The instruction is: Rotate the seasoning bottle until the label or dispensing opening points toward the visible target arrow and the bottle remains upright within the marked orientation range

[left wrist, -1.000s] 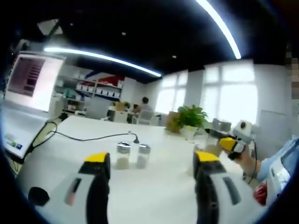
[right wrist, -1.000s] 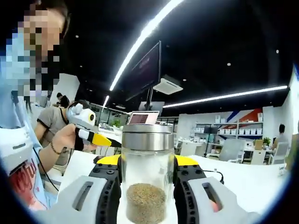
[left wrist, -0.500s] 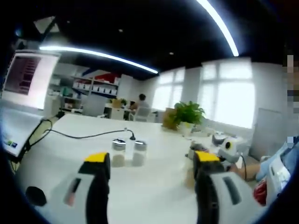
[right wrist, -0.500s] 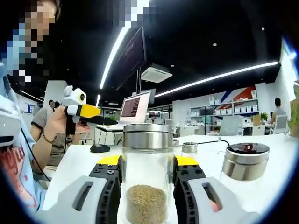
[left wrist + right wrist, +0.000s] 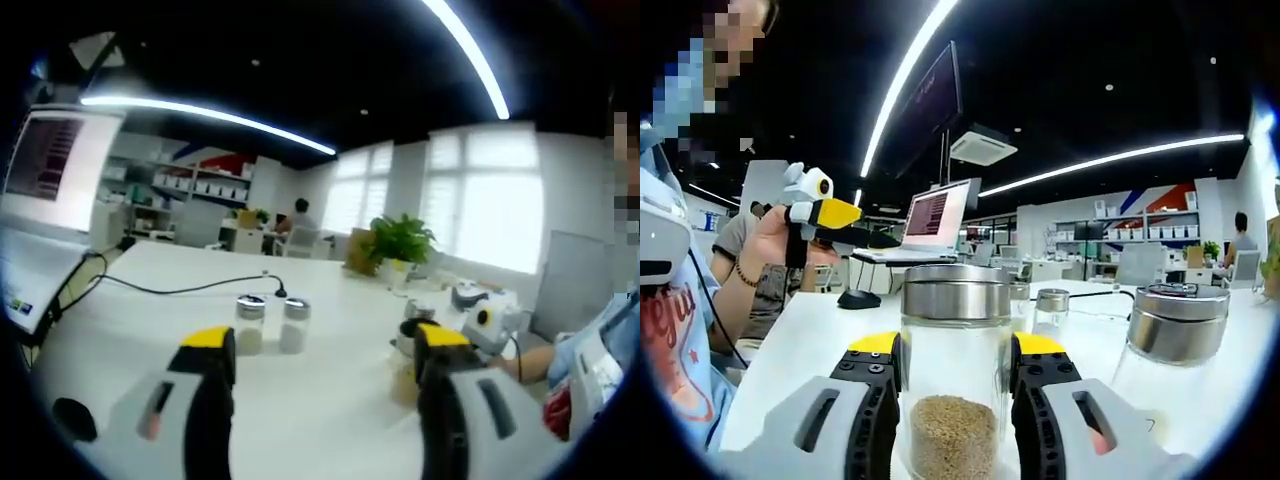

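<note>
Right gripper [image 5: 955,400] jaws clamped on the clear glass seasoning bottle with brushed-steel lid [image 5: 955,385], squarely between them, held at mid-body above the brown granules. Glass: rigid, slick, breakable, moderate weight; that mid-body grip looks right. Long axis upright along the jaws. No label, opening or arrow discernible. Left gripper [image 5: 320,385] jaws spread, nothing between them.

Ahead of your left tongs: long white table [image 5: 320,400], black cable [image 5: 170,290] across it, potted plant [image 5: 400,245] at far end, bright windows [image 5: 480,200] behind. Dark ceiling w/ light strips [image 5: 210,117]. Laptop [image 5: 925,225] beyond your right tongs, black mouse [image 5: 857,298] nr it, shelves [image 5: 1140,240] on far wall.
</note>
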`<state>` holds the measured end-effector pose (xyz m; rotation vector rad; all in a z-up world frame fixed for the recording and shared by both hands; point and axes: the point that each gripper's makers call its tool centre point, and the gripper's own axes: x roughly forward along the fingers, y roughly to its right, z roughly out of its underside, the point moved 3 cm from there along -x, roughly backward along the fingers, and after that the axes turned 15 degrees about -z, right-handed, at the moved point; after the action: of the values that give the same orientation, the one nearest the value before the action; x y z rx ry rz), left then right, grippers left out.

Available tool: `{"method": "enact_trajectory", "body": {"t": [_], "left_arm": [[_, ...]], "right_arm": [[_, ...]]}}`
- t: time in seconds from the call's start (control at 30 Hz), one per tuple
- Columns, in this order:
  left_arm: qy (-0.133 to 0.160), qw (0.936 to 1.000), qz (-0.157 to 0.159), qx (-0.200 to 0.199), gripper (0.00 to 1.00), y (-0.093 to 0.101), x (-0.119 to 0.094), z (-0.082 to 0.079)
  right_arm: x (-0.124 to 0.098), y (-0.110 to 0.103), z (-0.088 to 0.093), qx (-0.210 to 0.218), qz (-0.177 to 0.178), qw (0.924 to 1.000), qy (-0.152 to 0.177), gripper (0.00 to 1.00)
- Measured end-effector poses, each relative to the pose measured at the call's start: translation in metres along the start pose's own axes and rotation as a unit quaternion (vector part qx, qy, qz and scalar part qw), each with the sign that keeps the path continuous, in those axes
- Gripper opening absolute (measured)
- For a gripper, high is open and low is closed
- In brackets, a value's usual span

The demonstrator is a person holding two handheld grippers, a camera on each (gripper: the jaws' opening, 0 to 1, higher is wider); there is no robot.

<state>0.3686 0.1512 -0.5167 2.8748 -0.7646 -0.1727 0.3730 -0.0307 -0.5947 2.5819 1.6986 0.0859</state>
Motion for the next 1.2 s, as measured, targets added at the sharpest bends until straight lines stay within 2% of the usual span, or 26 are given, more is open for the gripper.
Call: {"method": "enact_trajectory", "body": {"t": [0.2, 0.3, 0.53, 0.6, 0.67, 0.73, 0.77, 0.83, 0.9, 0.97, 1.03, 1.1, 1.2], "left_arm": [[-0.004, 1.0, 0.002, 0.001, 0.77, 0.002, 0.002, 0.002], [-0.006, 1.0, 0.003, 0.002, 0.77, 0.003, 0.003, 0.004], [-0.012, 0.9999, 0.008, 0.005, 0.77, 0.004, 0.004, 0.006], [-0.012, 0.9999, 0.008, 0.005, 0.77, 0.004, 0.005, 0.006], [-0.012, 0.9998, 0.014, 0.009, 0.78, 0.005, 0.005, 0.006], [-0.006, 0.9998, 0.021, 0.001, 0.82, 0.008, 0.004, 0.004], [0.002, 0.9996, 0.023, -0.016, 0.85, 0.01, 0.005, 0.0], [0.0, 0.998, 0.05, -0.037, 0.9, 0.016, 0.003, -0.002], [-0.001, 0.9982, 0.05, -0.033, 0.93, 0.018, 0.003, -0.001], [0.005, 0.9988, 0.044, -0.021, 0.93, 0.019, 0.004, 0.0], [0.021, 0.9988, 0.04, -0.018, 0.92, 0.02, 0.005, -0.003], [0.033, 0.9981, 0.051, -0.013, 0.93, 0.024, 0.005, -0.005], [0.048, 0.9965, 0.068, -0.004, 1.0, 0.032, 0.007, -0.005]], "right_arm": [[-0.007, 0.0, 0.004, 0.01, 0.002, 0.9999, -0.012, 0.42], [-0.01, 0.001, 0.007, 0.031, 0.007, 0.9995, -0.006, 0.42], [-0.007, -0.002, 0.006, 0.026, 0.007, 0.9995, -0.016, 0.42], [-0.007, -0.002, 0.006, 0.036, -0.007, 0.9992, -0.016, 0.42], [-0.01, 0.002, 0.007, 0.075, 0.012, 0.9971, -0.006, 0.47], [-0.012, 0.004, 0.004, 0.068, 0.01, 0.9976, -0.004, 0.51], [-0.014, 0.003, 0.001, 0.059, 0.008, 0.9982, -0.003, 0.51], [-0.02, 0.002, -0.002, 0.05, 0.014, 0.9987, -0.005, 0.51], [-0.028, 0.0, -0.008, 0.052, 0.016, 0.9985, -0.002, 0.52], [-0.034, -0.011, -0.015, 0.107, -0.006, 0.994, 0.021, 0.51], [-0.044, -0.018, -0.021, 0.138, -0.022, 0.9896, 0.032, 0.54], [-0.059, -0.019, -0.026, 0.13, -0.011, 0.9909, 0.033, 0.57], [-0.079, -0.019, -0.037, 0.125, 0.003, 0.991, 0.046, 0.56]]}}
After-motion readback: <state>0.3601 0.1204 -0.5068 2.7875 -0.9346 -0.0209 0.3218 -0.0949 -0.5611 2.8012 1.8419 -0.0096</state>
